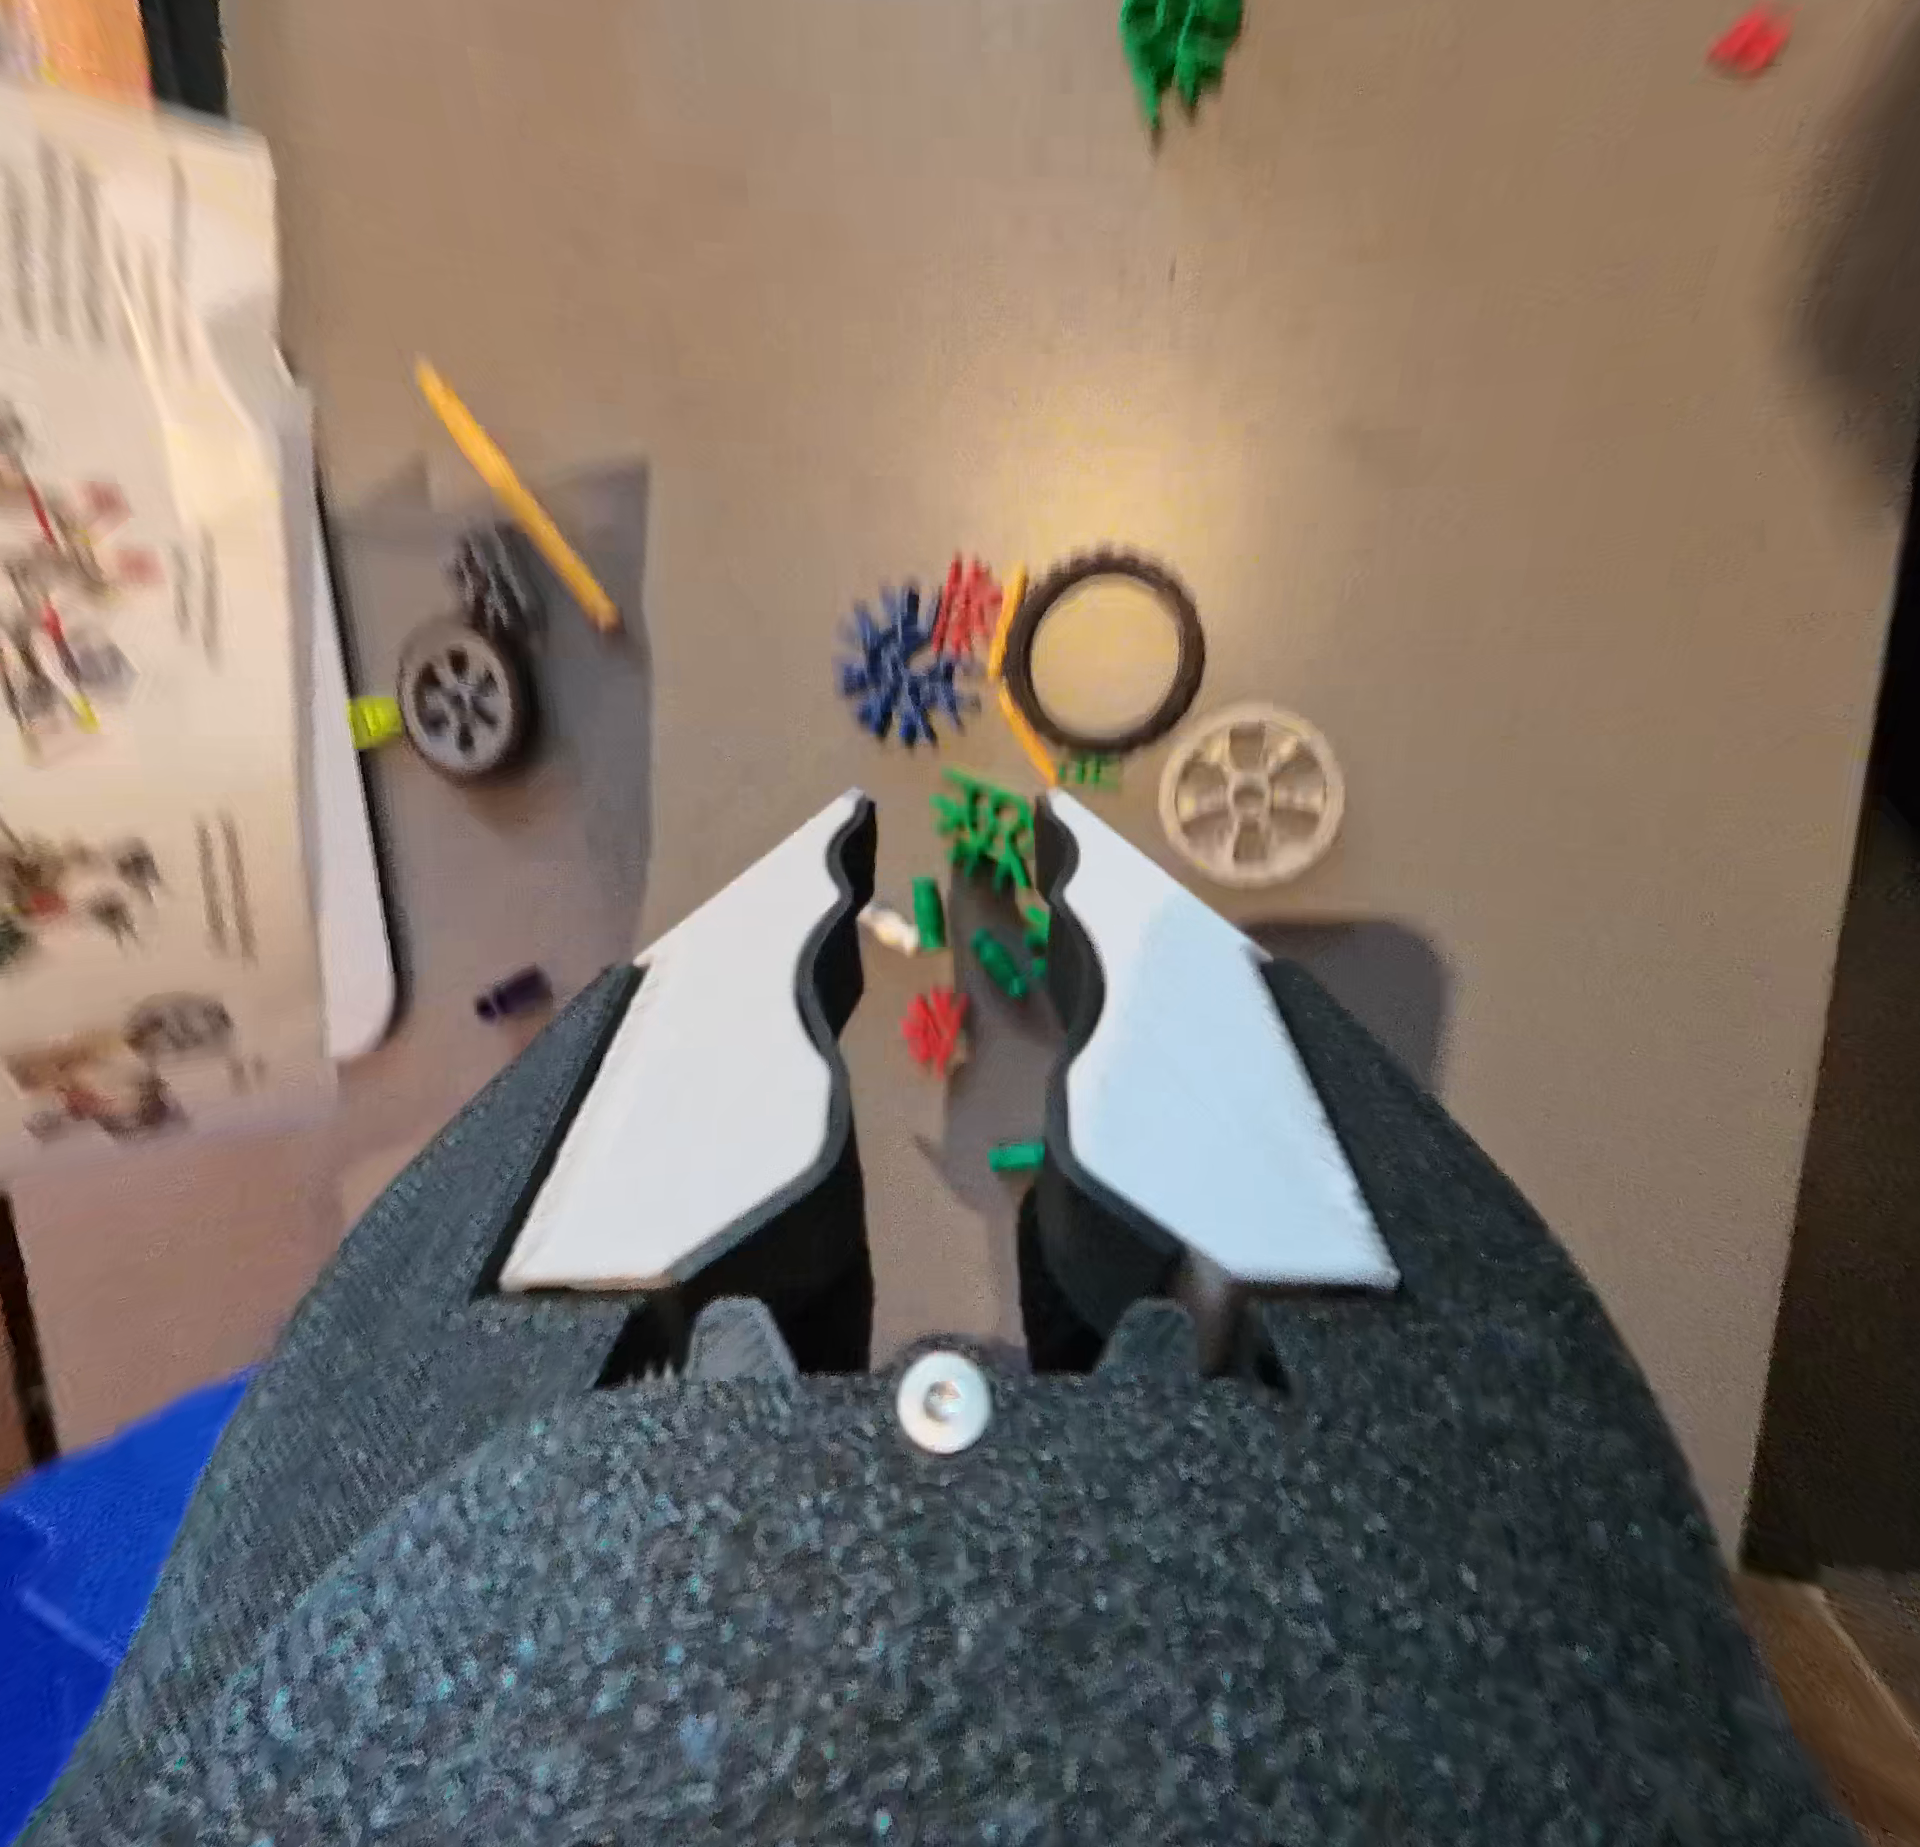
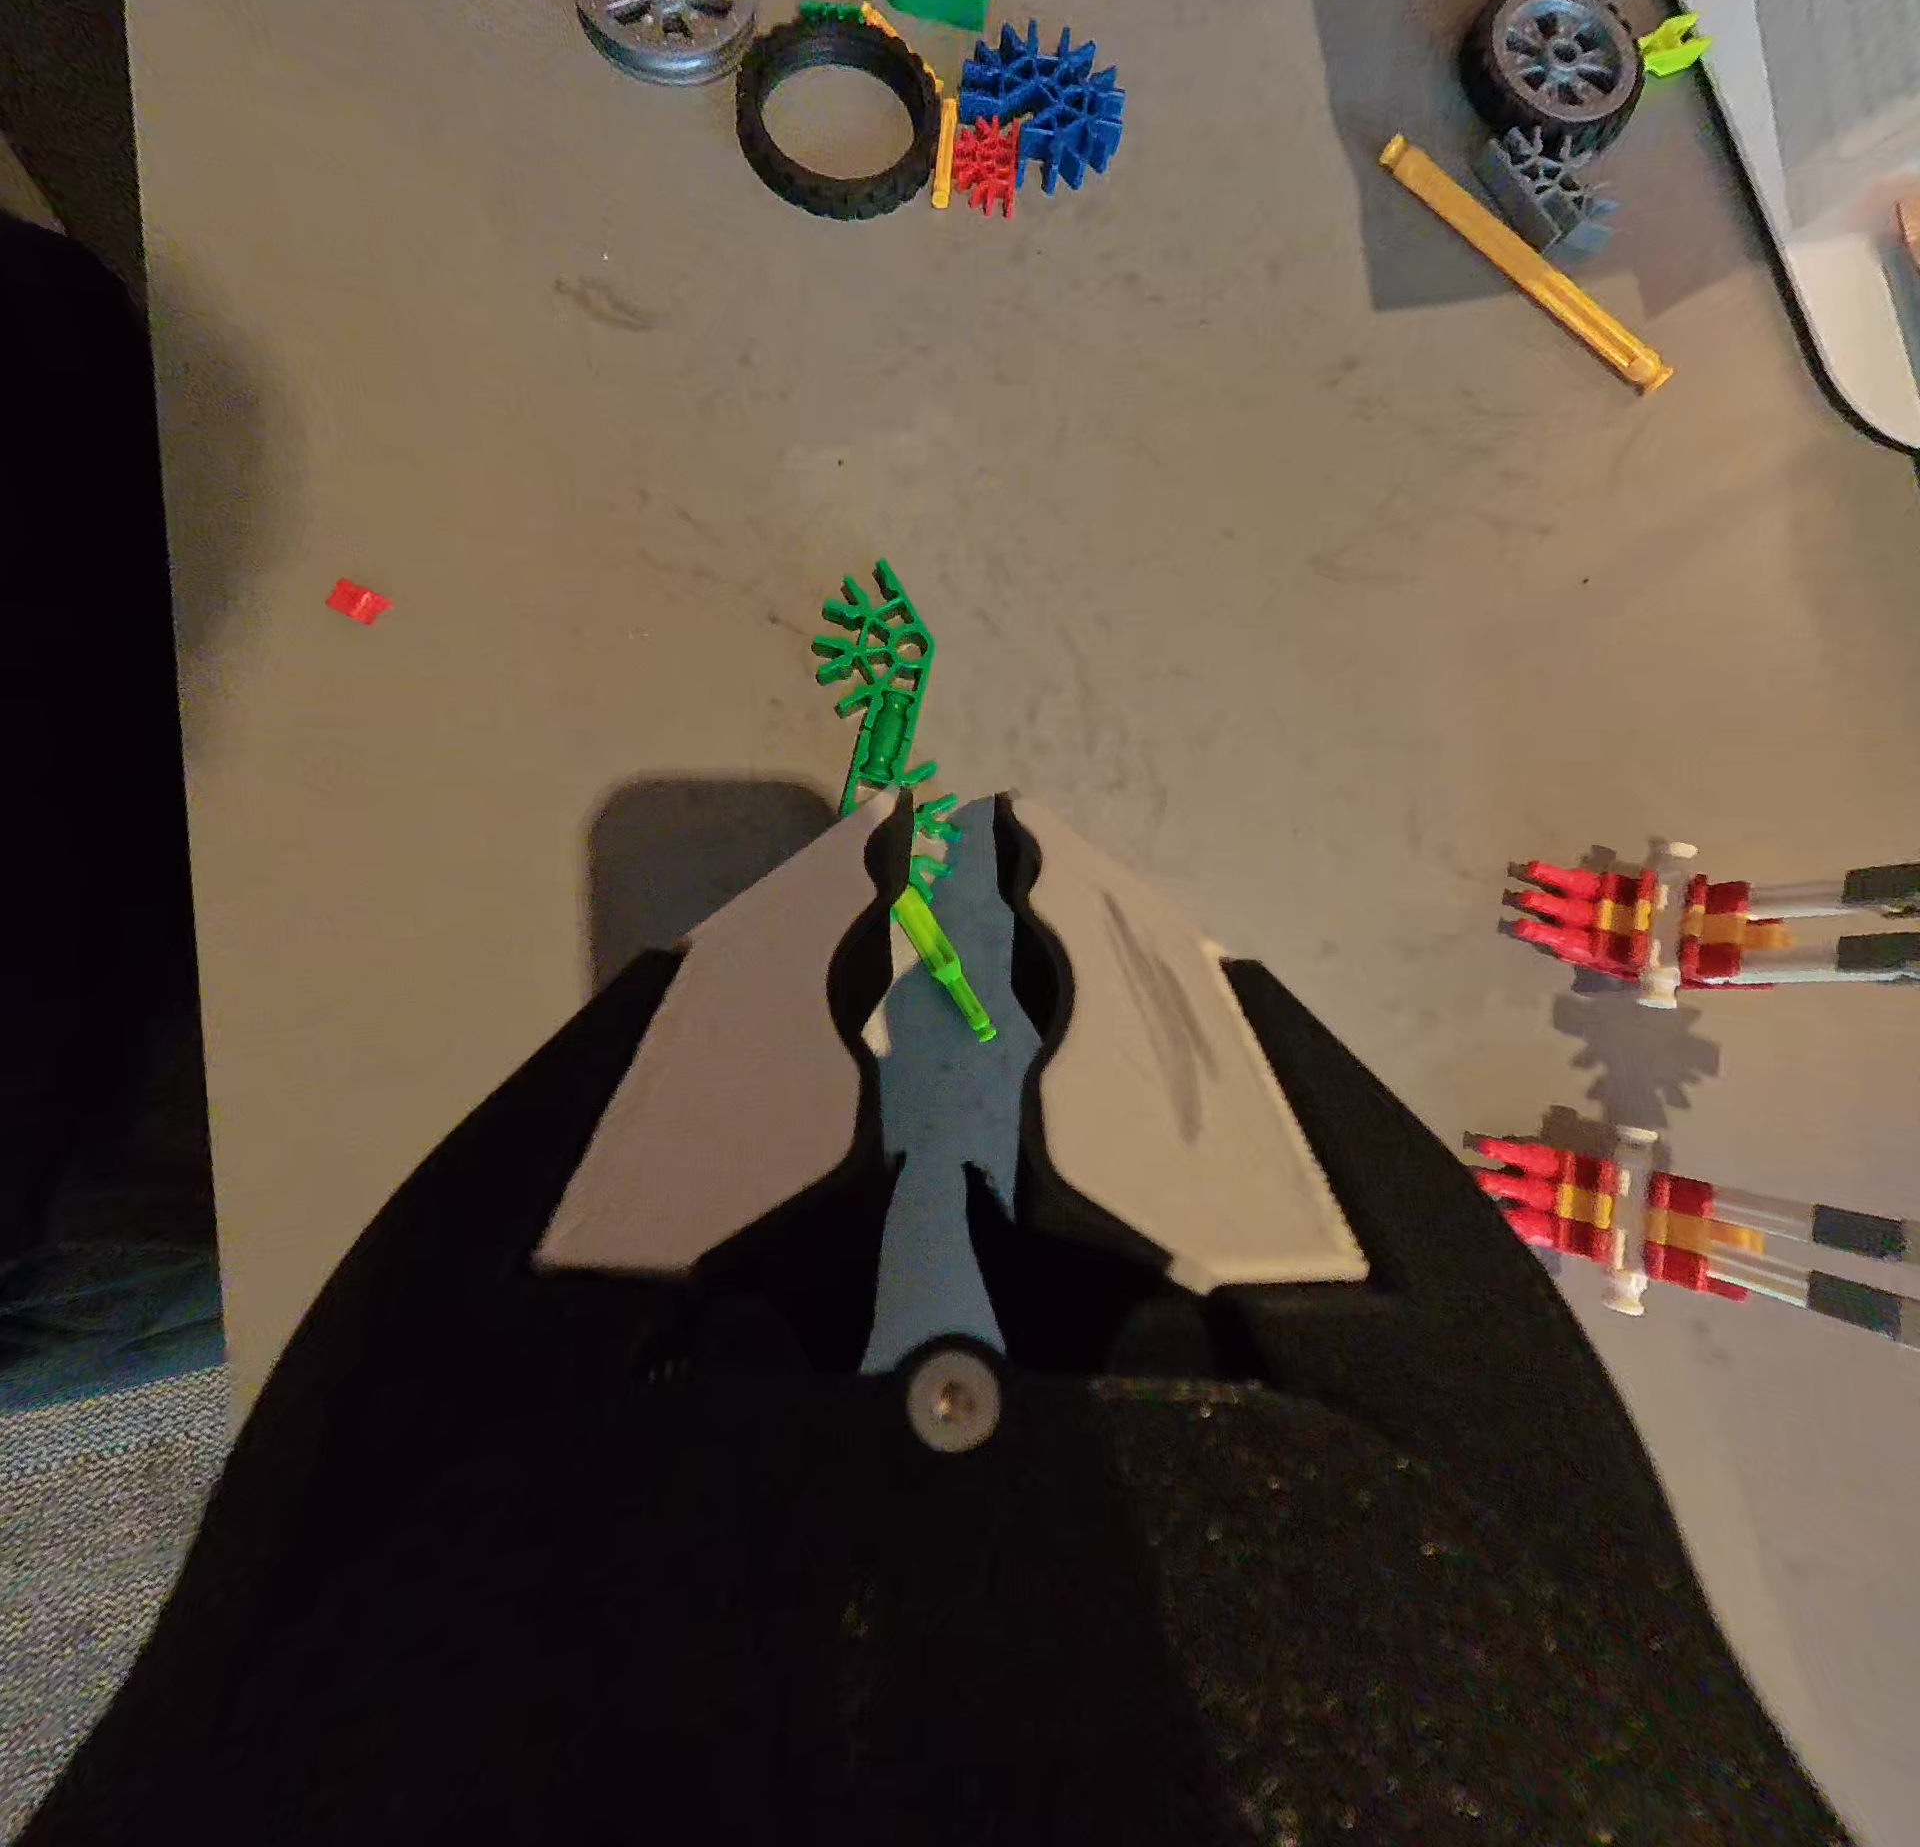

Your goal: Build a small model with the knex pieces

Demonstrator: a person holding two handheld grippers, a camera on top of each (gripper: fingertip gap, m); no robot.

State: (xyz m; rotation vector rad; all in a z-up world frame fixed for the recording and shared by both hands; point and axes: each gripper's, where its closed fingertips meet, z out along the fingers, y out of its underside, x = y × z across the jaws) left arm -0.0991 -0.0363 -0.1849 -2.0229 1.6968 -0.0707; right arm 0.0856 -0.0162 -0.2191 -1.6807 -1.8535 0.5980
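Note:
My left gripper is open and empty, above a blurred cluster of green connectors, short green rods and a small red connector on the grey table. My right gripper is open with a narrow gap. A light green rod lies on the table between its fingers. The rod joins a green connector chain that runs out past the left fingertip. I cannot tell if the fingers touch it.
A black tyre ring, grey hub, and blue and red connectors lie farther off. A wheel and yellow rod lie right. Two red-yellow assemblies lie near right. A printed sheet and blue bin are left. The right gripper is farther from the small red connector, some 25 centimetres, than the left, some 8 centimetres.

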